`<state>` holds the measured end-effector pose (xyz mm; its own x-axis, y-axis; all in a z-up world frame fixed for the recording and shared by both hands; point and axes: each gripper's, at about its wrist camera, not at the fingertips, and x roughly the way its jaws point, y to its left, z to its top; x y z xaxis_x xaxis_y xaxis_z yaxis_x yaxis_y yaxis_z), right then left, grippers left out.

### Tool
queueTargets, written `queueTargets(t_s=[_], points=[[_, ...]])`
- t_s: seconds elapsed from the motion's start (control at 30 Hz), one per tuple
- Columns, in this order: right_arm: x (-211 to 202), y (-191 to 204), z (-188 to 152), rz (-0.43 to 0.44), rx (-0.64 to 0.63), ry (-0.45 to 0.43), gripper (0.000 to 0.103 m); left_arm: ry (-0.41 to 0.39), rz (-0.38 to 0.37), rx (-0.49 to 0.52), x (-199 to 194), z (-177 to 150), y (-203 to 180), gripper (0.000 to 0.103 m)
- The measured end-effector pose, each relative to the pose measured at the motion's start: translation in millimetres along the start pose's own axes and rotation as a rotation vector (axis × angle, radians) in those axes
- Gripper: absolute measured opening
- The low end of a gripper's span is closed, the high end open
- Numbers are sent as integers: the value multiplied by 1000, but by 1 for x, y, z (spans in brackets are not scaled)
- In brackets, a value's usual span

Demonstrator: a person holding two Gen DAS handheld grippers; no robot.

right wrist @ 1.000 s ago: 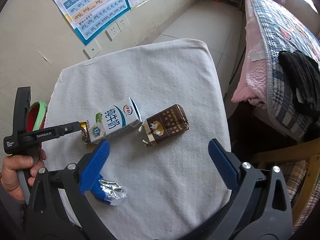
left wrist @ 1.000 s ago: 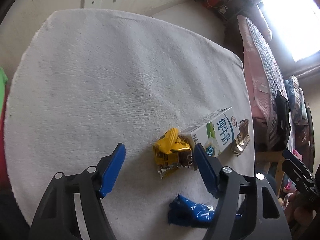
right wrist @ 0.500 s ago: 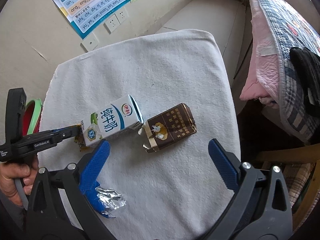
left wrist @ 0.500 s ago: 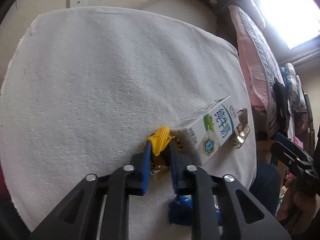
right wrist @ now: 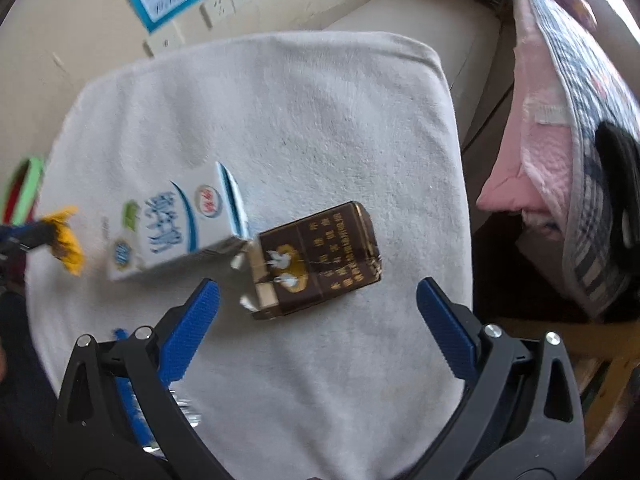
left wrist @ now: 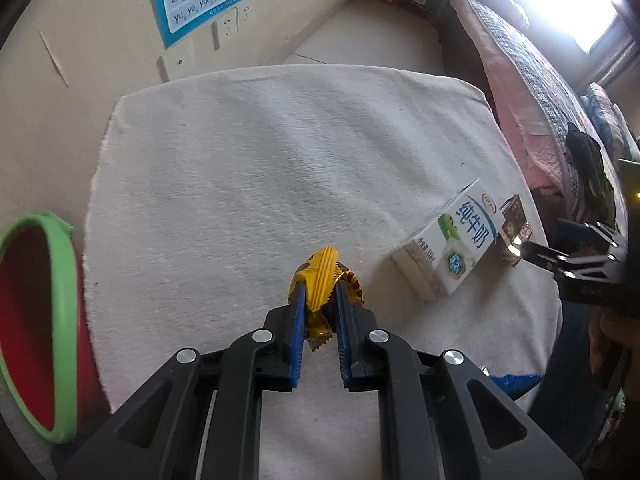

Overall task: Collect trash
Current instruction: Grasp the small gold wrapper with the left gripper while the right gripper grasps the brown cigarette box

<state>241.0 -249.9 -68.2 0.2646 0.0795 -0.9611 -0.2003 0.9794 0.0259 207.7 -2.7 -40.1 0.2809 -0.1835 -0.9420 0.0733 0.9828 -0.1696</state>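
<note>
Pinching a crumpled yellow snack wrapper between its blue pads, the left gripper holds it lifted above the white towel-covered bench. At the left edge of that view sits a red bin with a green rim; its inside is only partly in view and shows no contents. Just beyond the wrapper, to the right, a white and blue milk carton lies on its side on the bench, with a brown cigarette pack touching its far end. A scrap of blue foil wrapper peeks out at the near right bench edge.

The right wrist view shows the right gripper spread wide and holding nothing, poised just short of the cigarette pack, whose torn open end faces the milk carton. Only here is the pack's full face visible, and the yellow wrapper appears at the far left, clamped in the left gripper. Beyond the bench stand a wall with sockets and a poster, and a bed with a pink quilt.
</note>
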Motion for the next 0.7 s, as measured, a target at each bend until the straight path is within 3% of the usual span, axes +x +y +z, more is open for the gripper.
queueTargets(t_s=[0.33, 0.37, 0.4, 0.43, 0.7], points=[[40, 10, 13, -53, -167, 86, 97, -17, 2, -1, -12, -1, 3, 12], [42, 9, 13, -41, -169, 86, 94, -19, 3, -1, -12, 0, 2, 12], [43, 8, 13, -23, -167, 87, 85, -20, 5, 0, -13, 0, 2, 12], [44, 7, 11, -9, -163, 92, 84, -22, 5, 0, -14, 0, 3, 12], [13, 3, 2, 27, -150, 40, 81, -40, 10, 5, -24, -2, 0, 12]])
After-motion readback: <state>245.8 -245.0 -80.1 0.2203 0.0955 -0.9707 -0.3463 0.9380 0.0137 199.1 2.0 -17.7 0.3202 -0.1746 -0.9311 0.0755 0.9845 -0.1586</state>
